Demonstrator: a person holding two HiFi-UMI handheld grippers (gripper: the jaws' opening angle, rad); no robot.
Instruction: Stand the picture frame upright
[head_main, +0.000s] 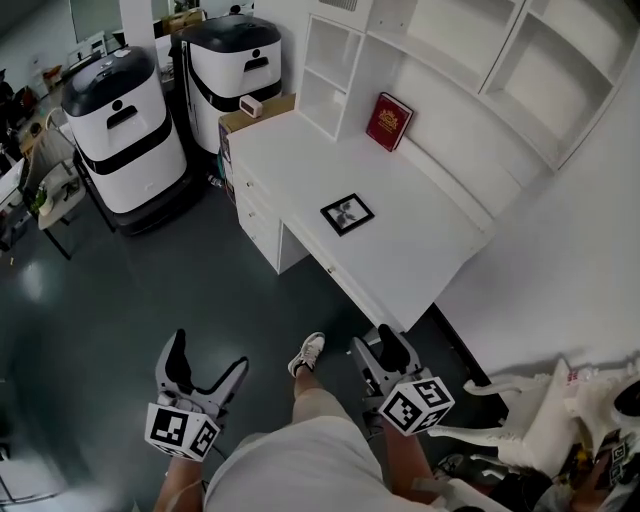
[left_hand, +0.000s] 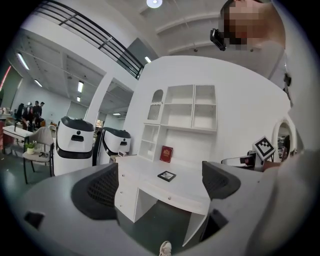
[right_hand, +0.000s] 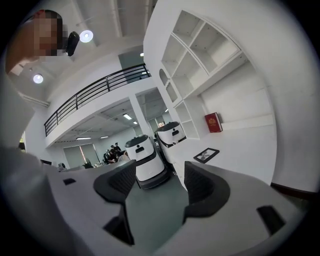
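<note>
A small black picture frame lies flat on the white desk, near its middle; it shows too in the left gripper view and the right gripper view. My left gripper hangs low over the dark floor, well short of the desk, jaws wide open and empty. My right gripper is held near the desk's front corner, also open with nothing between its fingers. Both stand far from the frame.
A red book leans against the white shelf unit at the desk's back. Two white-and-black robots stand left of the desk. A white chair is at the lower right. A person's shoe rests on the floor.
</note>
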